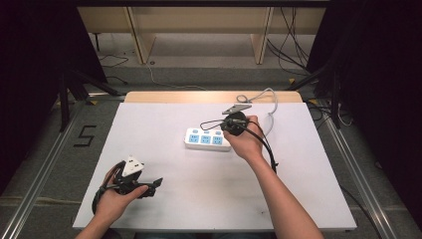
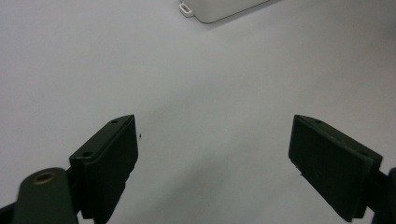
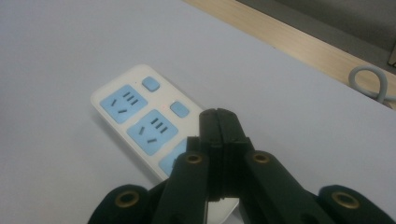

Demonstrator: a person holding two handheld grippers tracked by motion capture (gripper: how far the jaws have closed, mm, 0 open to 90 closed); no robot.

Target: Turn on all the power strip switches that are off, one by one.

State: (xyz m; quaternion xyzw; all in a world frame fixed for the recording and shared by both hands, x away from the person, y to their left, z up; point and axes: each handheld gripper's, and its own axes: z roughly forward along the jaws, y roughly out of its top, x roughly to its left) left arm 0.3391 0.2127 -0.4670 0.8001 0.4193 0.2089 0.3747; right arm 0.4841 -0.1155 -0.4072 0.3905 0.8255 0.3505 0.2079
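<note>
A white, flat, rectangular plastic power strip [image 1: 208, 140] with rounded corners lay face up on the pale grey worktop [image 1: 164, 199], slightly right of centre and towards the far edge. Three light blue socket panels sat in a row along its top, each with dark slots, and a small light blue square button stood beside each socket. A tiny red light glowed between two buttons [image 3: 163, 107]. A pale grey cable [image 1: 271, 107] looped away from its right end towards the wooden far edge.
</note>
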